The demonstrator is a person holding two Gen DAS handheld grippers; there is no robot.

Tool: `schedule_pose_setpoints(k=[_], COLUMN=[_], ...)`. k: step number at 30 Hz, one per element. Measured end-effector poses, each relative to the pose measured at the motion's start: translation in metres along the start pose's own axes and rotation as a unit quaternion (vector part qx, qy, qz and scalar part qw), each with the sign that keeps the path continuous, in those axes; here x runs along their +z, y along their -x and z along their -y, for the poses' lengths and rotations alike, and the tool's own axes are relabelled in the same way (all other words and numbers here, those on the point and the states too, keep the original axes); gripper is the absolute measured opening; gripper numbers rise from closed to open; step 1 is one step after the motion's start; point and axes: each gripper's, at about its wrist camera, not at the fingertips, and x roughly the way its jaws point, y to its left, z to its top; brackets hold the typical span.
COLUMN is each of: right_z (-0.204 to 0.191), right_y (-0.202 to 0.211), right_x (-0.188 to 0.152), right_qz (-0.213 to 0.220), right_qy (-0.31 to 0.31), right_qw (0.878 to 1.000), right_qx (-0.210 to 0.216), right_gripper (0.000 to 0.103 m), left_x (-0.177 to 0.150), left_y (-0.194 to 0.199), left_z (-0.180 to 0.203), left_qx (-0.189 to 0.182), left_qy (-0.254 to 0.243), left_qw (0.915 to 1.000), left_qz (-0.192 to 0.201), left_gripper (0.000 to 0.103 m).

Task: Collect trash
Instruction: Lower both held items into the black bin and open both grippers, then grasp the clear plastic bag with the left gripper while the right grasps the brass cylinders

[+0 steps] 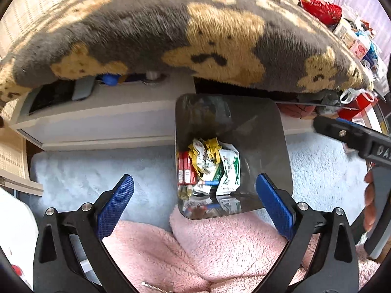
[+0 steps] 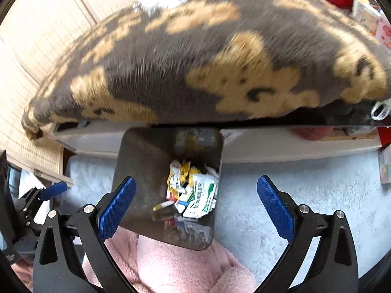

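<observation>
I judge the collecting to be well along, perhaps finished: the dark, glossy trash bin (image 1: 256, 131) stands on the pale blue rug (image 1: 97, 171) just in front of the bed, and a heap of trash (image 1: 210, 168) already lies at its bottom. My left gripper (image 1: 194, 195) hangs over the bin with its jaws spread wide and nothing between the blue pads (image 1: 114, 202); my right gripper (image 2: 195, 202) is likewise released and empty above the same bin. In the heap I count one crumpled yellow wrapper (image 1: 212, 149), at least two white-and-green packets (image 1: 229, 168), a pair of red packs (image 1: 187, 168) against the bin's left wall, and one small stick with a blue tip (image 1: 210, 183); the right wrist view also shows a cigarette-like stick (image 2: 163, 205), though blur makes the count rough. There is one bin, and two grippers. I see no loose litter on the rug or on the pink fleece (image 1: 207, 251) below, so whatever is left lies outside these views, maybe among the clutter past the bear-print blanket (image 1: 171, 36).
</observation>
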Motion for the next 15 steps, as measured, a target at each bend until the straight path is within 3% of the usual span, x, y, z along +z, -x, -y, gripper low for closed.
schedule_pose_setpoints(k=[7, 15], right_z=[0.012, 0.024], right_y=[0.043, 0.053], right_x=[0.030, 0.085], right_qz=[0.058, 0.098], right_qy=[-0.007, -0.003], right_qw=[0.998, 0.995], right_qx=[-0.008, -0.022], right_gripper=[0.099, 0.100], left_x=[0.024, 0.088], left_y=[0.031, 0.050], left_z=[0.004, 0.017], left_qx=[-0.006, 0.011], left_qy=[-0.008, -0.036], left_qw=[0.9988, 0.9942], left_qz=[0.048, 0.101], left_gripper=[0.095, 0.095])
